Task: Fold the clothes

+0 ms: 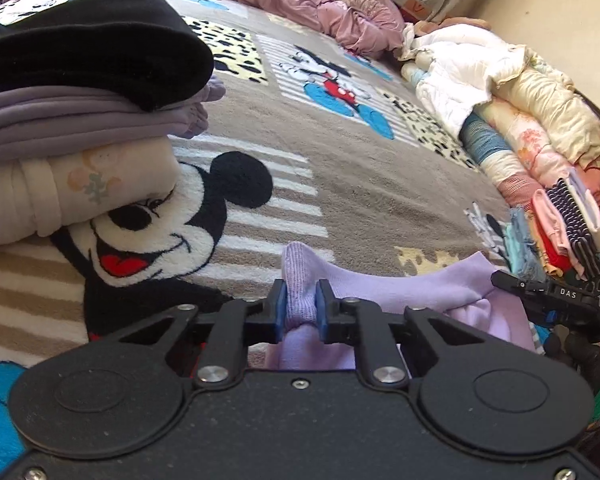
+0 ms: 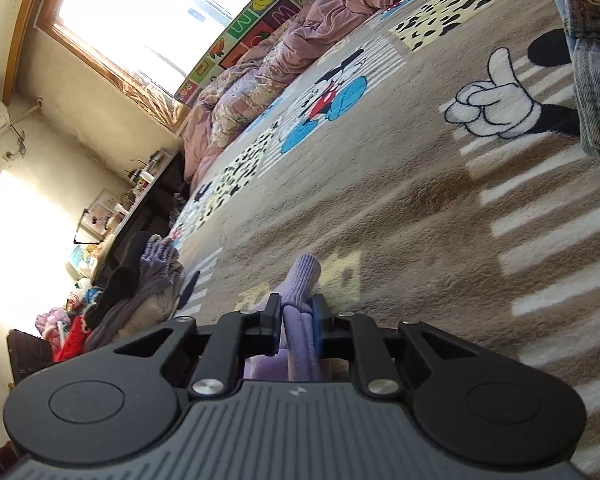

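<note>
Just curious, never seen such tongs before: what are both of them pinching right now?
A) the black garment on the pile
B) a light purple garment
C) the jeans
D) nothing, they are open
B: the left tongs and the right tongs each have their jaws closed on ribbed fabric of the light purple garment.

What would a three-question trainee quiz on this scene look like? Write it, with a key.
1. True or false: the left gripper is shut on the lilac garment.
2. What tops the folded stack? A) black garment B) jeans C) towel
3. What does the right gripper hold?

Key: 1 true; 2 A; 3 a ribbed part of the lilac garment, over the cartoon blanket.
</note>
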